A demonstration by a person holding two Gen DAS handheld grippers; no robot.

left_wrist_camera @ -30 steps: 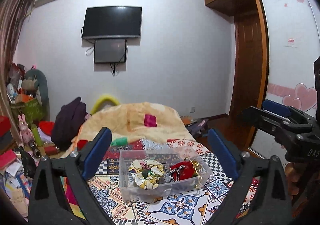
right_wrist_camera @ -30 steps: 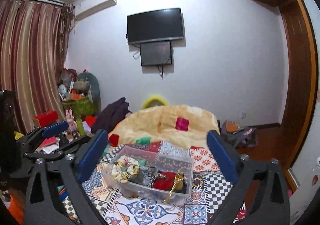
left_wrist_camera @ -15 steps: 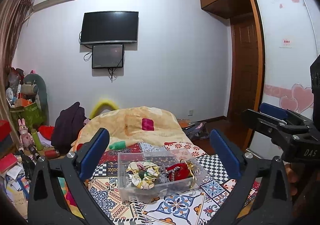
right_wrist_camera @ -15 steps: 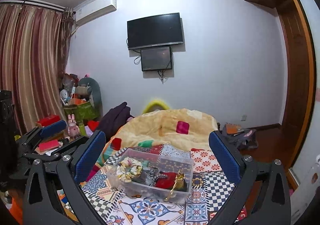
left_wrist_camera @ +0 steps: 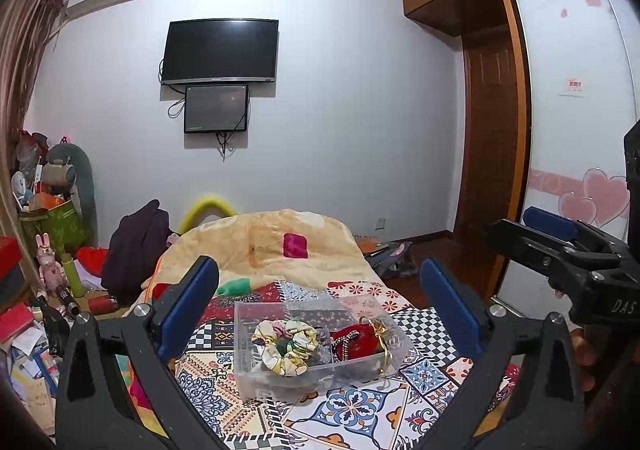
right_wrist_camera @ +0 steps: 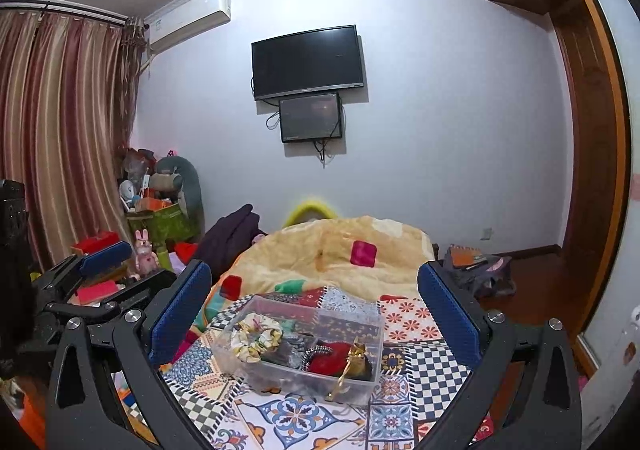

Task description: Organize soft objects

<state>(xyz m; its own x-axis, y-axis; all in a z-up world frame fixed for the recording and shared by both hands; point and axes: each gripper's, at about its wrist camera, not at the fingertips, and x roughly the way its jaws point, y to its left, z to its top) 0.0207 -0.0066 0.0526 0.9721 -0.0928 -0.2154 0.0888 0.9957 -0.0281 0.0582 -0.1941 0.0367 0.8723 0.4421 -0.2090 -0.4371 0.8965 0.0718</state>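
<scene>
A clear plastic box (left_wrist_camera: 320, 346) (right_wrist_camera: 304, 346) stands on the patterned bed cover. In it lie a yellow-white floral scrunchie (left_wrist_camera: 286, 340) (right_wrist_camera: 256, 336), a red soft item (left_wrist_camera: 354, 340) (right_wrist_camera: 334, 358), a gold ribbon piece (left_wrist_camera: 380, 334) (right_wrist_camera: 352, 362) and grey items. My left gripper (left_wrist_camera: 320, 308) is open and empty, raised above and short of the box. My right gripper (right_wrist_camera: 314, 308) is open and empty, likewise back from the box. Each gripper shows at the edge of the other's view: the right (left_wrist_camera: 560, 246), the left (right_wrist_camera: 92, 274).
A yellow quilt (left_wrist_camera: 272, 246) is heaped at the far end of the bed. A dark garment (left_wrist_camera: 136, 246) and cluttered toys and boxes (left_wrist_camera: 44, 250) lie on the left. A wardrobe and door (left_wrist_camera: 520, 130) are on the right. A TV (left_wrist_camera: 220, 50) hangs on the wall.
Both grippers have tilted up and drawn back a little: the box sits lower and smaller in both views. Both stay open and empty.
</scene>
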